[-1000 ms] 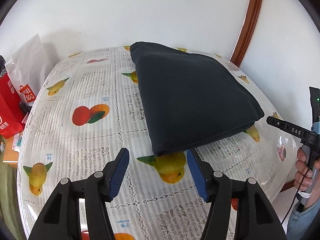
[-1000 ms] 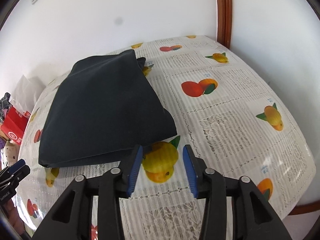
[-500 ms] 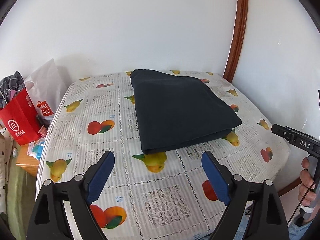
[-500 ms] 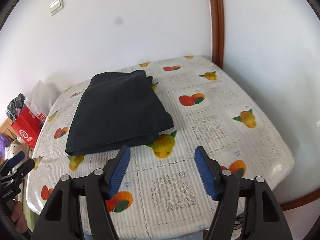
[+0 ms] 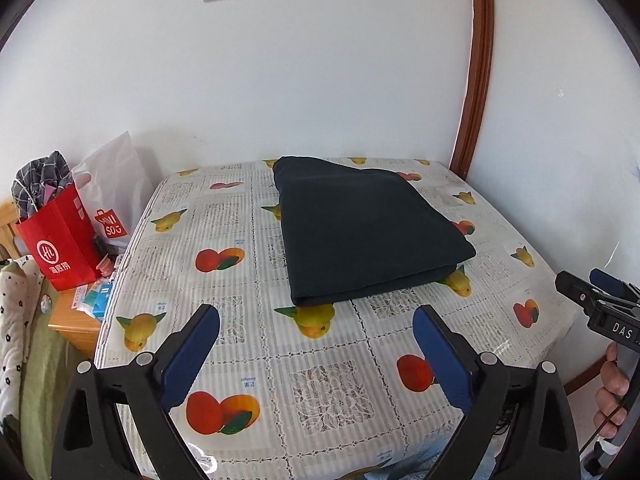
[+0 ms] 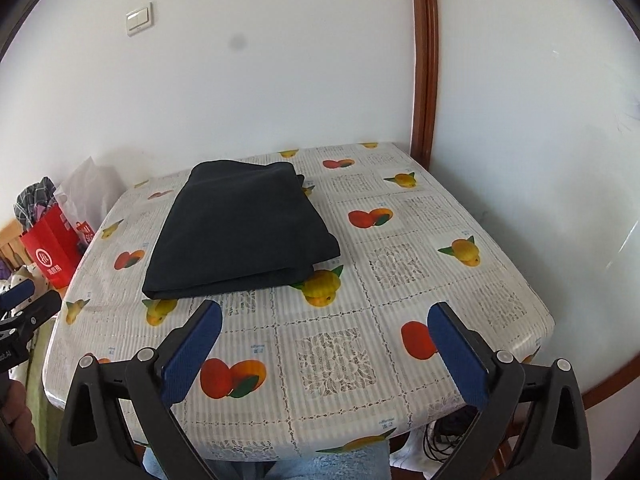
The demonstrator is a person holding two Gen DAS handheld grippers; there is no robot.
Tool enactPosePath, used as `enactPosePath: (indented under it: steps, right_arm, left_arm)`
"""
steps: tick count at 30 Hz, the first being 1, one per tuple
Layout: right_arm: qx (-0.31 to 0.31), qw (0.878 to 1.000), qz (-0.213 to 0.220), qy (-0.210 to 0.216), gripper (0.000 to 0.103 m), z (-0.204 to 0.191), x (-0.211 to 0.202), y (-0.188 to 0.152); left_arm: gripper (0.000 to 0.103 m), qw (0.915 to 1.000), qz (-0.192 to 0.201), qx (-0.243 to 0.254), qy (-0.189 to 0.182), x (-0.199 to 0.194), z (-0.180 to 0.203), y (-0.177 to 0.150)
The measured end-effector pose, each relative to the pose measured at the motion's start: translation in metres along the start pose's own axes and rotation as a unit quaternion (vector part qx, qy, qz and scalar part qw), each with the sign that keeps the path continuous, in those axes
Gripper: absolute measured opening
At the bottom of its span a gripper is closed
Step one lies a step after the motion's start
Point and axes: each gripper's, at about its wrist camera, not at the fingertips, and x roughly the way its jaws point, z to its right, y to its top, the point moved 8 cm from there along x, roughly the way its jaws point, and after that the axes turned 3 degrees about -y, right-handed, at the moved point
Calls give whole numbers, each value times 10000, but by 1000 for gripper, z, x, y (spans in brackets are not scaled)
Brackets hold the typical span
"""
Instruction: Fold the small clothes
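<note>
Since the dark garment (image 5: pixel 368 236) already lies as a compact, squared-off bundle on the counter (image 5: pixel 328 384), the folding step looks finished, and the moment reads as a pull-away from a completed fold. The garment sits toward the wall side of the counter, its near folded edge just touching a printed yellow fruit, with nothing gripping it. Any next move would probably be only a tidy-up: a light press on the near edge if a layer springs up, or setting the bundle aside.

The left tool (image 5: pixel 316 344) hangs above the counter's front edge, well short of the garment's near edge, its blue pads spread wide and empty. The right tool (image 6: pixel 324 344) hovers likewise in front of the garment, jaws wide apart, holding nothing. Both point level toward the garment, side by side. To the garment's left, beyond the counter, stand a red paper bag (image 5: pixel 60 240) and a white bag (image 5: pixel 112 192).
</note>
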Motion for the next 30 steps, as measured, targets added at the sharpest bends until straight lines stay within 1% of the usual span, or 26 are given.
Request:
enactPosePath:
  steps: [9,21,30]
  right_arm:
    - [89,9999,60,-19,101,4,-10,-3]
    - [15,9999,127,-21,101,2,-17,-2]
    - [-11,10000,85,-33,101,-2,-17,-3]
  left_arm:
    - [98,10000,21,-44,4,-2,-2,-3]
    - [98,9999,37,-104,5,-6,-5,-4]
    - [98,9999,54,-150,-2,-9,-8,-5]
